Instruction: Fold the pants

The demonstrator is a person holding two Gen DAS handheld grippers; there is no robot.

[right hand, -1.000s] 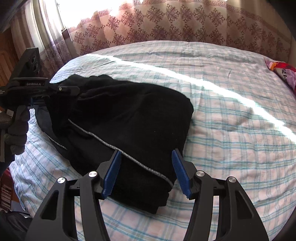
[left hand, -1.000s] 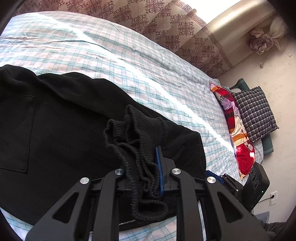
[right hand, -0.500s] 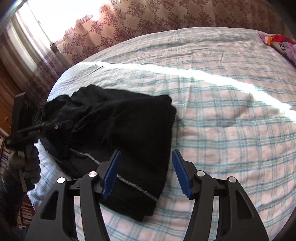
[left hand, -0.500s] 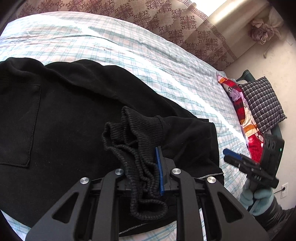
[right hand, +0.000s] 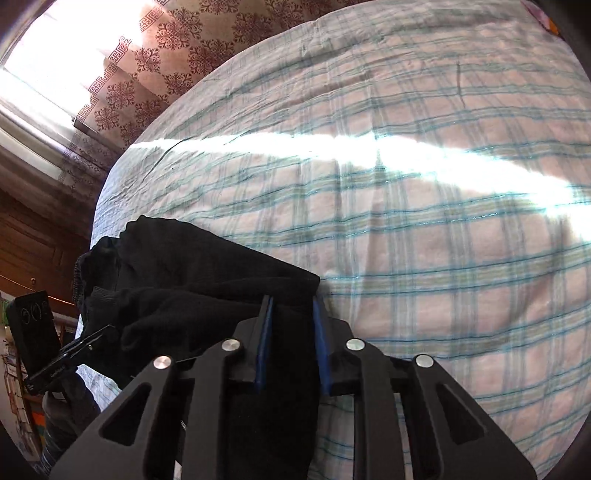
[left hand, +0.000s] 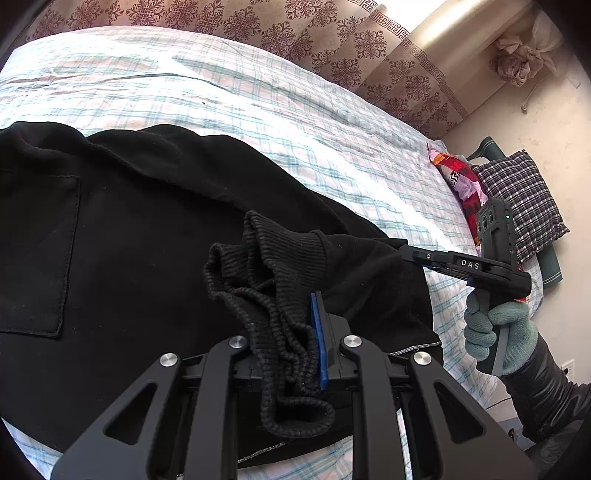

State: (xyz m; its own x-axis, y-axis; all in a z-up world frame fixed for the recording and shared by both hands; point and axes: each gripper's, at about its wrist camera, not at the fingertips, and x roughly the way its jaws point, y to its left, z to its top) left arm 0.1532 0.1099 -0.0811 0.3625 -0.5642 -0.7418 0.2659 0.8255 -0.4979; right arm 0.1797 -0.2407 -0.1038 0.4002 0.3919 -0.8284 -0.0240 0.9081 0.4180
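Black pants (left hand: 140, 258) lie folded on the plaid bed sheet (left hand: 258, 96). My left gripper (left hand: 291, 325) is shut on the bunched ribbed cuffs (left hand: 273, 273) and holds them over the pants. My right gripper (right hand: 291, 314) is shut on a corner of the black fabric (right hand: 207, 273) at the fold's edge. In the left wrist view the right gripper (left hand: 410, 254) shows at the right, held by a gloved hand, its tips on that corner. The left gripper (right hand: 92, 339) shows at the left edge of the right wrist view.
Patterned curtains (left hand: 295, 33) hang behind the bed. A red patterned cloth (left hand: 461, 177) and a checked pillow (left hand: 524, 199) lie at the bed's far right. Bare sheet (right hand: 443, 258) spreads to the right of the pants.
My right gripper has moved in to the folded edge and closed on the black fabric. My left gripper has stayed shut on the cuffs, shifting slightly over the pants.
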